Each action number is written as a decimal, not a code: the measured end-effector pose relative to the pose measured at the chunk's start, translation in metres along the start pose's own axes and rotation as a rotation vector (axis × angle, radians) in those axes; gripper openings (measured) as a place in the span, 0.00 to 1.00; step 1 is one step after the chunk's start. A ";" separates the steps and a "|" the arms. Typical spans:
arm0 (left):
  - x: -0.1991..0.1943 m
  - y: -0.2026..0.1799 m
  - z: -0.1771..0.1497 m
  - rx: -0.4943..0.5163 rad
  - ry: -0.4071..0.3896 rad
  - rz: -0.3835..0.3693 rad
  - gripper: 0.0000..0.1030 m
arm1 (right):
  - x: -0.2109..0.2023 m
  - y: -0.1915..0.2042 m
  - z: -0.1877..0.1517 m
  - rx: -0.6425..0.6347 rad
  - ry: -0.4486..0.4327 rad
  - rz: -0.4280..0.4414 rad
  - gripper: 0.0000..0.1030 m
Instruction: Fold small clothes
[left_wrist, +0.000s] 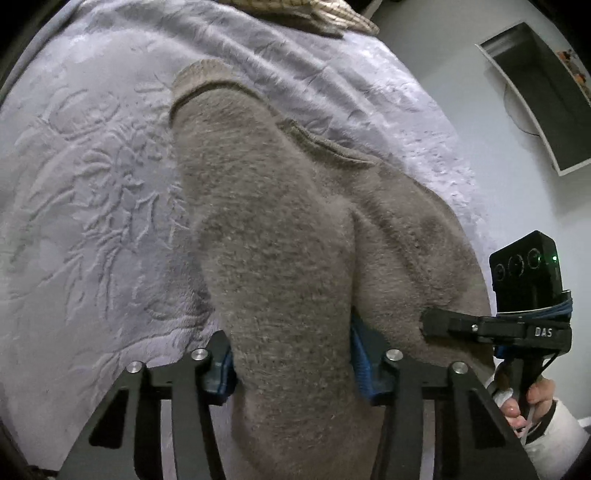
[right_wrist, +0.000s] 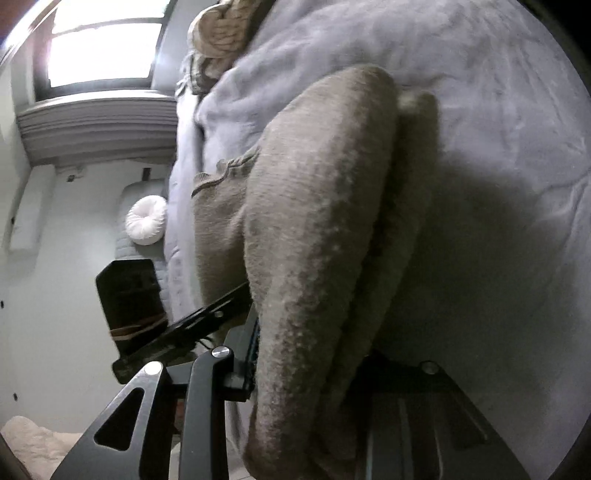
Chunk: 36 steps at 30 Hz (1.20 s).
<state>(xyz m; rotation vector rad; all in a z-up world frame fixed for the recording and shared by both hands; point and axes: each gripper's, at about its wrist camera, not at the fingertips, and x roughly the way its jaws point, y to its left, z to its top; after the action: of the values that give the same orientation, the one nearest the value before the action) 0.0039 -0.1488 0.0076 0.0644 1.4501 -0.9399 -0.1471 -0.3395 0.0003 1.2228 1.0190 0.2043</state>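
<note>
Fuzzy grey-brown knit garment (left_wrist: 280, 236) lies on pale lavender embossed plush blanket (left_wrist: 92, 177), near end lifted. Left gripper (left_wrist: 291, 369) pinches a thick fold of it between blue pads (left_wrist: 360, 354). Right gripper (right_wrist: 295, 369) also clamps a bunched fold; its far finger is hidden by fabric.

The fuzzy grey-brown knitted garment (left_wrist: 280, 236) is one plain colour with a slightly darker ribbed edge, and it lies on a pale lilac plush blanket (left_wrist: 92, 177) embossed with a tone-on-tone leaf and flower pattern. At 12 o'clock of the garment sits a beige cable-knit piece (left_wrist: 332, 14). The black left gripper (left_wrist: 291, 363) has bright blue pads (left_wrist: 360, 354), and the right gripper (left_wrist: 436, 325) is black with white lettering.
</note>
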 end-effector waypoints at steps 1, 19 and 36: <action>-0.006 -0.001 -0.001 -0.003 -0.006 -0.008 0.49 | 0.000 0.006 -0.002 -0.001 -0.001 0.011 0.31; -0.096 0.057 -0.108 -0.082 0.068 0.067 0.49 | 0.096 0.058 -0.117 0.073 0.196 0.103 0.31; -0.130 0.119 -0.146 -0.180 -0.046 0.229 0.49 | 0.081 0.077 -0.129 -0.109 0.126 -0.351 0.22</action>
<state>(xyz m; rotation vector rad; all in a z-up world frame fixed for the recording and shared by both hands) -0.0251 0.0766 0.0332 0.0733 1.4454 -0.6188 -0.1678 -0.1717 0.0242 0.9240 1.2968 0.0617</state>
